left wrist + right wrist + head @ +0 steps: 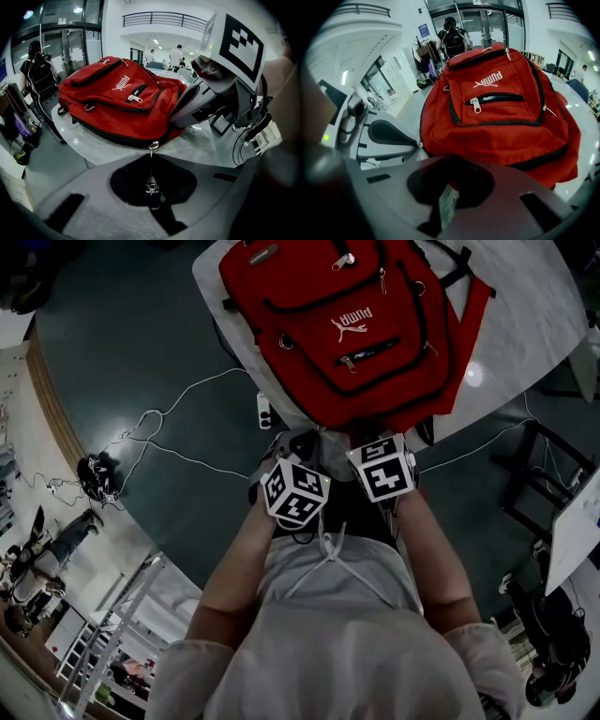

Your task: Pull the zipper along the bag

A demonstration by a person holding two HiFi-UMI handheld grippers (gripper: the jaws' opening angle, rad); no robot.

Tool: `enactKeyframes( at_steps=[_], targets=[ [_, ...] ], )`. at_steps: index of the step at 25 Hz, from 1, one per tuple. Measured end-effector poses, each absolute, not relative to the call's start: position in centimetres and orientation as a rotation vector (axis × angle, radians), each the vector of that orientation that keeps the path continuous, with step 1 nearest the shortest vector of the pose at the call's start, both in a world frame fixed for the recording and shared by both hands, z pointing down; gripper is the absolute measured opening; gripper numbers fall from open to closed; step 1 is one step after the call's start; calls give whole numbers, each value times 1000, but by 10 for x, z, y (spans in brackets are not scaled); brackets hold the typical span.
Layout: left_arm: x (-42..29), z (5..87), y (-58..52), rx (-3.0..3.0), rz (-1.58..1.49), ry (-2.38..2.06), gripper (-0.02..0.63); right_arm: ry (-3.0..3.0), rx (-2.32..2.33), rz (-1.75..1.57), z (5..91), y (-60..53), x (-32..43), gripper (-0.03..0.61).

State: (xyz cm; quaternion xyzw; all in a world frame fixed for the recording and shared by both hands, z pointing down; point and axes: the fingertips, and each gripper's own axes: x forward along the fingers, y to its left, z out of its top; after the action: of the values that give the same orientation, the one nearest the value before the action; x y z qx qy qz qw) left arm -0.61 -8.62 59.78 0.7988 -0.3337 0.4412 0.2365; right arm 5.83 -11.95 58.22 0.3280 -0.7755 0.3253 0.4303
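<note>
A pale, marble-look counter stood on a dark floor, with glass doors beyond it. The red backpack lay flat on the counter, front pockets up. Its long axis ran away from the person, and its near end was at the counter's edge. There the left hand-held gripper was closed on the zipper pull. The right hand-held gripper, just beside it, pinched the backpack's edge.

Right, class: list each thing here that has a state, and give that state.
left gripper: shut on zipper pull
right gripper: shut on pale tab
backpack: lying flat on table, front up
front pocket zipper: closed
main zipper: closed where visible
</note>
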Motion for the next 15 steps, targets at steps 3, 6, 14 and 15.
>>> enactKeyframes(
  at_steps=[3,6,14,15],
  targets=[
    [-12,599,-89,2195,1232,-923,24,-1929,817,816,583,-119,58,26],
    [-14,599,-91,2199,1227,-915,24,-1908,806,816,583,-119,58,26],
    [-39,597,-107,2177,1216,-952,25,-1865,780,852,589,-119,61,26],
    [-41,597,-109,2178,1215,-950,25,-1861,785,854,589,-119,62,26]
  ],
)
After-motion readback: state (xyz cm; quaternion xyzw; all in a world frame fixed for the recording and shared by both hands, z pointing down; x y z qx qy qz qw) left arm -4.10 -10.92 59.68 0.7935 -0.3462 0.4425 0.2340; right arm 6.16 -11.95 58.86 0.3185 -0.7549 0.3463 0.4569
